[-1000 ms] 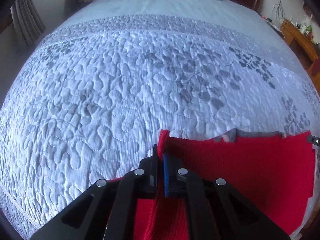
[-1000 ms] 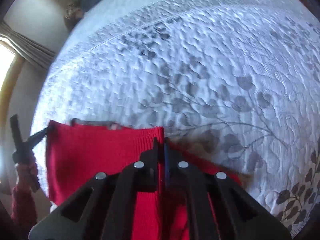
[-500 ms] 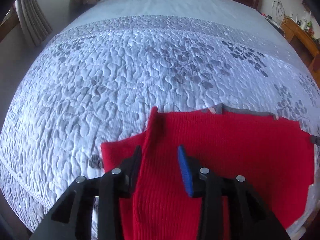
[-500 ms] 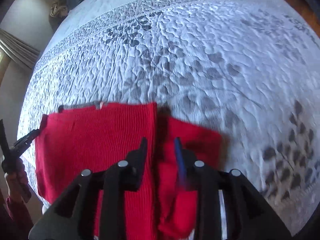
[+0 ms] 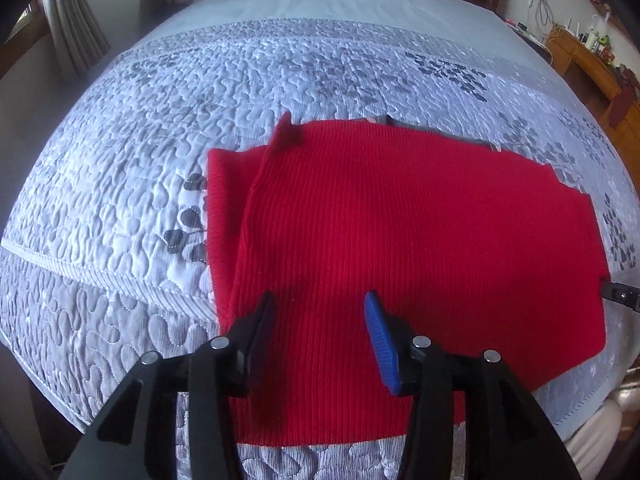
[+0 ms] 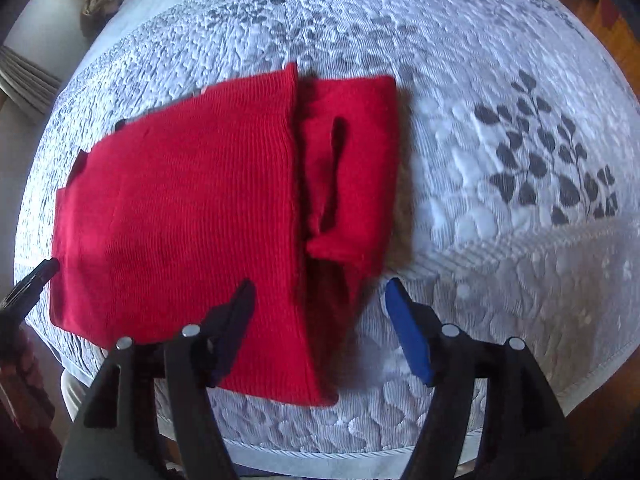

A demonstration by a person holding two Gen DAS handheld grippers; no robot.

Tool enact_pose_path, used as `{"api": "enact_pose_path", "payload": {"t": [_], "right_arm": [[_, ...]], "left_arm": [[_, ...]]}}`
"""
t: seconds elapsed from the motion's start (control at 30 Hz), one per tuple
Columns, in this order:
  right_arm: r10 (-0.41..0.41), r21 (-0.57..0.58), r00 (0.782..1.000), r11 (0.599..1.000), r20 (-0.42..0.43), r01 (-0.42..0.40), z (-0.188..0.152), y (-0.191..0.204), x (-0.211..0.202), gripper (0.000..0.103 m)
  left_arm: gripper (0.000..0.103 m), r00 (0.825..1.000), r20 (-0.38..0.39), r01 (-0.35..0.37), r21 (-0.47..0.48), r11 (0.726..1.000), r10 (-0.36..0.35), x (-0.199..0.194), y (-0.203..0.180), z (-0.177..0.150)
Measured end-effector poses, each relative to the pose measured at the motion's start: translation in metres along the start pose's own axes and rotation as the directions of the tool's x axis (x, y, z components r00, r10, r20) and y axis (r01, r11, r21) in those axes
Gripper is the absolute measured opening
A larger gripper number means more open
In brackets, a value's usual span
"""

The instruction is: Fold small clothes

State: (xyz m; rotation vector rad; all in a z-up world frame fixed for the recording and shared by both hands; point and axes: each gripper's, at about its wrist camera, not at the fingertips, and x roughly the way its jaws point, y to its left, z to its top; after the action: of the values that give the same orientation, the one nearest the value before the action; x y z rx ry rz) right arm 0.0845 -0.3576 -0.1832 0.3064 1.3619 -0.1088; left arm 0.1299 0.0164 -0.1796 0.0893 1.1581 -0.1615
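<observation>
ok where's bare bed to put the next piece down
Bare quilt lies beyond the red garment, toward the pillows, and on its left and right. The near edge is crowded: the garment and both open grippers.

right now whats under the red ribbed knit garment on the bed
The red ribbed knit garment lies flat on the white quilted bedspread with grey leaf print. A grey strip peeks from its far edge. Anything else beneath is covered. Both grippers are open.

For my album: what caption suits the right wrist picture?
Open right gripper above a red knit garment folded on a quilted bedspread.
</observation>
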Motion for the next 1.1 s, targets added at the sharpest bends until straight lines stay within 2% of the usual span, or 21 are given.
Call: {"api": "enact_pose_path", "payload": {"t": [0.2,0.37,0.53,0.67,0.83,1.1], "right_arm": [[0.018,0.027,0.999,0.999,-0.039,-0.017,0.006,-0.001,0.019,0.068],[-0.032,-0.003,0.998,0.999,-0.063,0.032,0.011,0.006,0.036,0.071],[-0.105,-0.051,0.994,0.993,-0.035,0.103,0.01,0.018,0.045,0.074],[-0.165,-0.068,0.986,0.984,0.023,0.167,0.006,0.027,0.047,0.074],[-0.176,-0.088,0.98,0.979,0.095,0.184,-0.003,0.038,0.045,0.058],[-0.179,-0.117,0.975,0.974,0.13,0.195,-0.013,0.042,0.041,0.055]], "left_arm": [[0.047,1.0,-0.001,-0.003,-0.008,1.0,0.003,0.008,-0.001,0.007],[0.049,0.999,-0.029,-0.013,-0.004,1.0,0.013,0.03,-0.004,0.01],[0.054,0.998,-0.028,-0.049,0.033,0.998,0.05,0.041,-0.011,0.007],[0.055,0.998,-0.012,-0.066,0.041,0.997,0.066,0.044,-0.014,0.004],[0.056,0.999,0.0,-0.049,0.027,0.998,0.049,0.044,-0.01,0.003],[0.059,0.999,-0.016,-0.051,0.027,0.998,0.052,0.047,-0.011,0.004]]}}
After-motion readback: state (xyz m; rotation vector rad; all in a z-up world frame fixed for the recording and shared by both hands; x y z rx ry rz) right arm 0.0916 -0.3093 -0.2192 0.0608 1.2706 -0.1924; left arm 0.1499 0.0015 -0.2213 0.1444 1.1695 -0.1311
